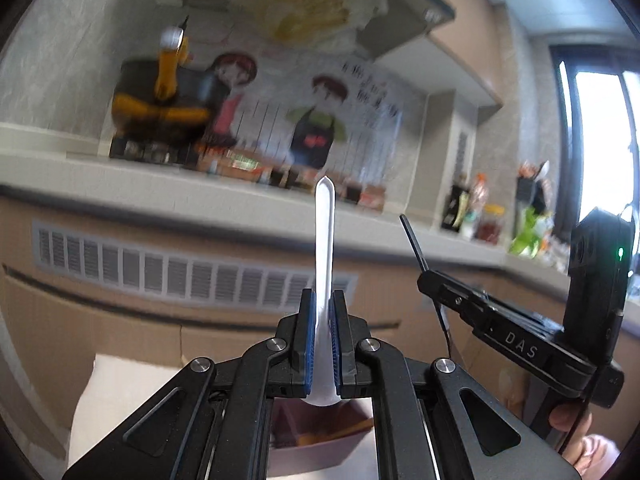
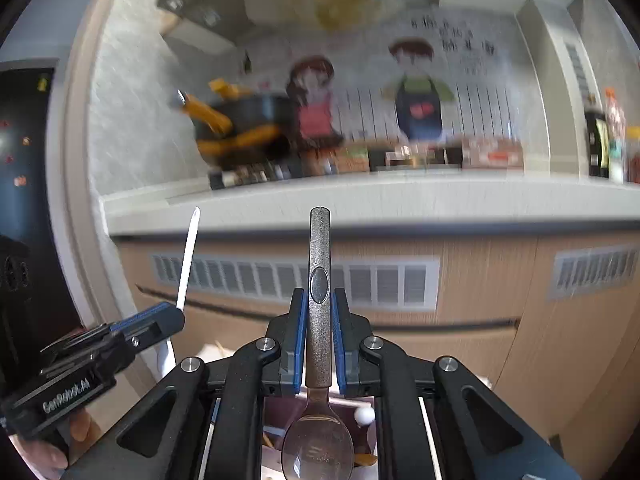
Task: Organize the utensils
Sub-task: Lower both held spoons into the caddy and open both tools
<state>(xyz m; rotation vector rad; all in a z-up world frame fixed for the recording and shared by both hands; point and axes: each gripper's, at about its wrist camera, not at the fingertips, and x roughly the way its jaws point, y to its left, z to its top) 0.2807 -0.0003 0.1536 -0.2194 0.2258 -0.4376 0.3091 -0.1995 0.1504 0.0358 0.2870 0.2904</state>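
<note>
Left gripper (image 1: 323, 344): pads pinching white plastic spoon (image 1: 324, 248), handle fwd, bowl toward cam. Right gripper (image 2: 319, 344): clamped on metal spoon (image 2: 319, 280), handle fwd, bowl (image 2: 318, 444) hanging back over dark red organizer tray (image 2: 280, 408) below. We judge: both lifted clear; keep pinch firm, lower each level into own compartment, avoid crossing handles.

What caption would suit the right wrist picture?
Right gripper clamps a metal spoon handle-up, beside the left gripper holding a white plastic spoon.
</note>
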